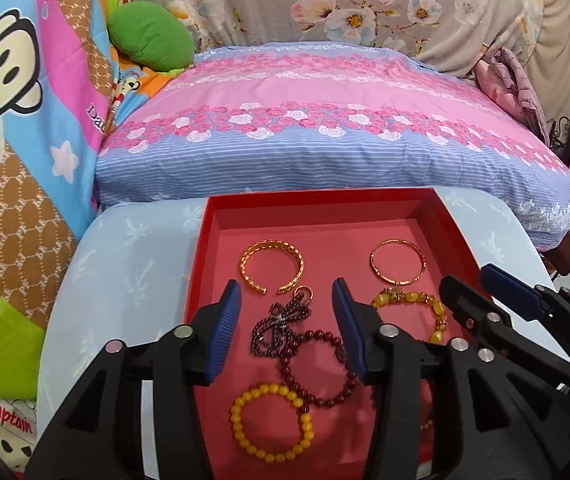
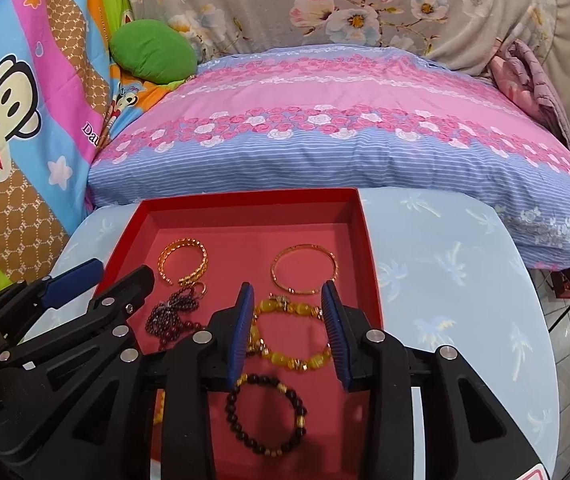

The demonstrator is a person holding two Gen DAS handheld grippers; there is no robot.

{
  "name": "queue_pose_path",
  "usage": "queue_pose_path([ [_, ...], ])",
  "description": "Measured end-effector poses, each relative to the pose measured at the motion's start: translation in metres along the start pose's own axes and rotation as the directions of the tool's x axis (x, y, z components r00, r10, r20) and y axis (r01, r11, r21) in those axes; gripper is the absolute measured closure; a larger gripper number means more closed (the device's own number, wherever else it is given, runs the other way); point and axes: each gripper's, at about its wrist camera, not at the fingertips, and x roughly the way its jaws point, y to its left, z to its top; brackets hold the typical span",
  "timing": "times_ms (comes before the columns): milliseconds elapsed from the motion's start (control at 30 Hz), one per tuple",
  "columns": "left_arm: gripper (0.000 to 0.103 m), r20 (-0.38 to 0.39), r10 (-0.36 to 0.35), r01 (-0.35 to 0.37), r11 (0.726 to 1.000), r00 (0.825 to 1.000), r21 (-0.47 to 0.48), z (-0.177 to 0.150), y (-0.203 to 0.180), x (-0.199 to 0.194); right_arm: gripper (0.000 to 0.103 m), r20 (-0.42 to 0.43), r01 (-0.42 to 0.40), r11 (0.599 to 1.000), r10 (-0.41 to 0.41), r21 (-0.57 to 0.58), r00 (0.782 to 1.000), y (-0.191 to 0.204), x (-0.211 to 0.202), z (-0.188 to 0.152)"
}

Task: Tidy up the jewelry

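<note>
Both grippers hang side by side over a red box point(image 1: 441, 216) that sits on a light blue table point(image 1: 125, 248), both angled down and fwd toward the far edge of the box.

Left gripper point(image 1: 287, 324) is released, blue pads apart w/ nothing pinched between them. Seen through the gap, down on the box floor, lies a dark purple bead strand point(image 1: 281, 320) bunched up around the middle of the box, and a dark red bead bracelet point(image 1: 317, 368) just nearer. A yellow bead bracelet point(image 1: 271, 424) lies by the near left corner, touching the red one.

Right gripper point(image 2: 287, 332) is also let go, pads spread, not touching anything. Under it an amber stone bracelet point(image 2: 289, 332) lies flat near the right wall of the box, and a dark bracelet w/ gold beads point(image 2: 265, 416) lies toward the near right corner.

Back row: a twisted gold open cuff point(image 1: 272, 266) toward the far left, and a thin gold bangle point(image 1: 397, 262) toward the far right, well apart from each other. A small gold ring point(image 1: 304, 293) sits just beside the cuff's open ends, at the top of the purple strand.

Behind the table there's a pink and blue flowered pillow point(image 1: 325, 128), a green cushion point(image 1: 151, 36) and a monkey cartoon blanket point(image 1: 17, 92) off to the left.
</note>
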Motion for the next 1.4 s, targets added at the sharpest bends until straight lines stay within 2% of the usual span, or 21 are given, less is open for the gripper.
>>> queue_pose_path([
  [200,0.042,0.020,0.017,-0.016,1.000,1.000,-0.018,-0.017,0.003,-0.030,0.048,0.017,0.020,1.000,-0.021,0.020,1.000,-0.008,-0.029,-0.018],
  [333,0.032,0.022,0.033,-0.032,0.999,0.999,-0.025,-0.029,0.003,-0.044,0.042,0.026,0.044,0.999,-0.044,0.019,0.999,-0.010,-0.044,-0.030],
  [667,0.016,0.012,0.061,-0.060,0.997,0.998,-0.049,-0.061,0.007,-0.068,0.023,0.028,0.081,0.996,-0.082,0.024,0.996,-0.017,-0.073,-0.062],
  [767,0.014,0.005,0.063,-0.063,0.996,0.998,-0.058,-0.069,0.009,-0.072,0.019,0.023,0.083,0.996,-0.084,0.022,0.996,-0.017,-0.076,-0.069],
  [1033,0.012,0.000,0.079,-0.079,0.995,0.997,-0.066,-0.085,0.011,-0.082,0.018,-0.014,0.079,0.997,-0.079,0.010,0.997,-0.014,-0.081,-0.085],
  [1200,0.012,-0.001,0.088,-0.088,0.993,0.996,-0.075,-0.091,0.014,-0.085,0.013,-0.001,0.088,0.996,-0.088,-0.010,0.996,-0.011,-0.086,-0.092],
  [1400,0.010,-0.001,0.097,-0.097,0.992,0.995,-0.076,-0.095,0.014,-0.089,0.013,0.012,0.093,0.996,-0.093,-0.015,0.996,-0.011,-0.091,-0.098],
])
